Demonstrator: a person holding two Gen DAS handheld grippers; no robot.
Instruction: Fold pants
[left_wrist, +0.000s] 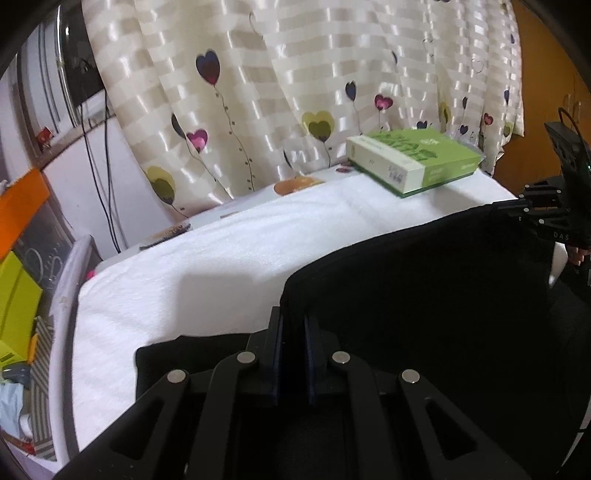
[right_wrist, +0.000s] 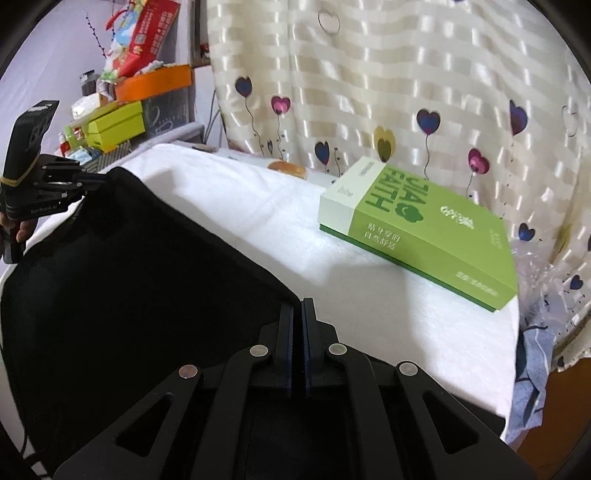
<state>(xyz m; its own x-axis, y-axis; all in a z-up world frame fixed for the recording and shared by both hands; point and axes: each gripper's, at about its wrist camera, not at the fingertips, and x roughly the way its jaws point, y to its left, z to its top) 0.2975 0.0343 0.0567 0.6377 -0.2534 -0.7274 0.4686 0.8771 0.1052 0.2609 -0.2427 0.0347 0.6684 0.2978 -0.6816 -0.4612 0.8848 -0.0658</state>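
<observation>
Black fabric fills the lower part of both wrist views: the pants hang between the two grippers, each pinching one corner of the same edge. The left gripper has its jaws closed on the cloth, with the corner rising from between its fingertips and the edge running away to its right. The right gripper is likewise clamped tight on the other corner, and from there the edge runs away to its left, up to the far gripper seen at the frame's side. So the held edge is the long axis, stretched roughly straight from one gripper to the other, and the body of the pants drops below and behind that line, toward the person. Ahead of both grippers lies the white towel over the table, bare in front of the left gripper. Ahead and to the right of the right gripper a green box sits on the towel, just beyond the cloth. Neither hand is nearer the pants, since both hold them. The coming move, as I judge it, depends on carrying this edge forward evenly, keeping it taut, with the right side watching the box.
</observation>
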